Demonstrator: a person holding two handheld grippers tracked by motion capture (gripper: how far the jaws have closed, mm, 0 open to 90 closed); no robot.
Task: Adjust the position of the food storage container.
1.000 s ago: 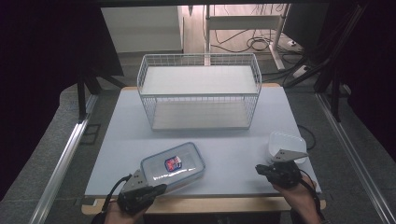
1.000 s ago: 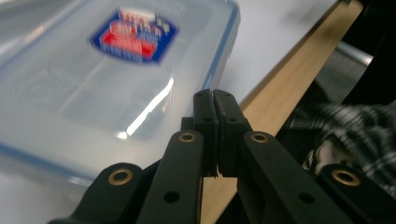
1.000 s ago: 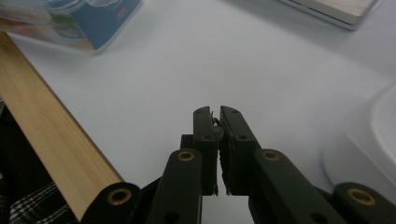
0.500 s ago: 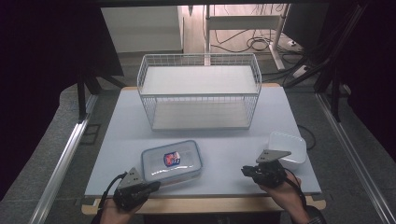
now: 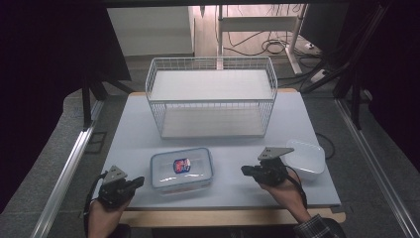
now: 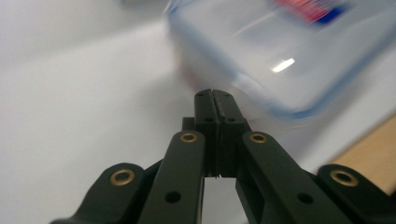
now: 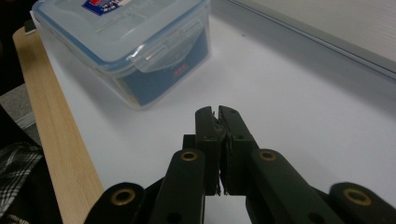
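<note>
We see a lidded clear box [image 5: 182,168] with blue-rimmed lid and a red-and-blue label resting flat on the desk [image 5: 228,148] near its front edge, between our two hands. The left claw [image 5: 133,183] sits just left of the box, its jaws pressed together with nothing between them. The right claw [image 5: 246,170] points at the box from the right, a little apart, jaws likewise closed and empty. A lidless clear tub [image 5: 304,157] lies beside the right hand, a white wire basket [image 5: 212,94] farther back.
</note>
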